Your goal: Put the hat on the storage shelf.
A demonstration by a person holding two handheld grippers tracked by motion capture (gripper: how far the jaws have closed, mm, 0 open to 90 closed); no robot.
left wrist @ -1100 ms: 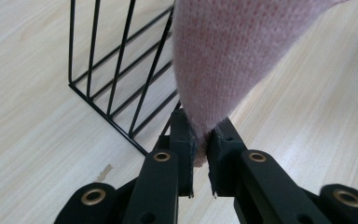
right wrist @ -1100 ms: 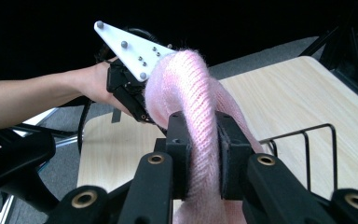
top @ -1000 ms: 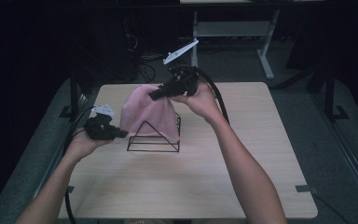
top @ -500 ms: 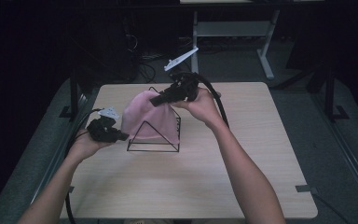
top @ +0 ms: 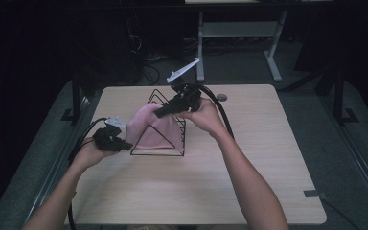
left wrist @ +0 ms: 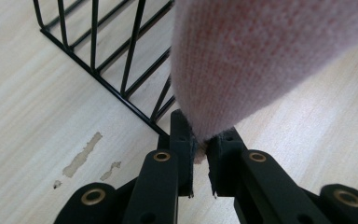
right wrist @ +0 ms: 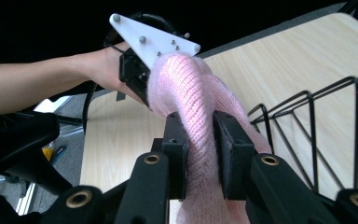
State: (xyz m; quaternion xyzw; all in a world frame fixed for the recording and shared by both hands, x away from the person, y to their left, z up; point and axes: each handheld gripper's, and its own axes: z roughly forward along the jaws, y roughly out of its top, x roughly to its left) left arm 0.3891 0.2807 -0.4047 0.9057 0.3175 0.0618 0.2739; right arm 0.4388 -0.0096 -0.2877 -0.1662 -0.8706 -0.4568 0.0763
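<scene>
Pink knit cloth (top: 151,129) draped over the black wire rack (top: 172,143), mid-surface, long axis left–right. Left tool (top: 116,142) pinches its near-left corner, jaws nearly closed on the knit. Right tool (top: 168,109) clamps the far-right top edge. Next likely: lower onto the rack.

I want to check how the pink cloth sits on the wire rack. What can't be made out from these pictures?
- High view: the pink cloth covers the wire rack's top bar.
- Left gripper view: the left gripper pinches one corner; the picture's edge cuts off the rest.
- Right gripper view: the right gripper hides the cloth's lower part.
</scene>
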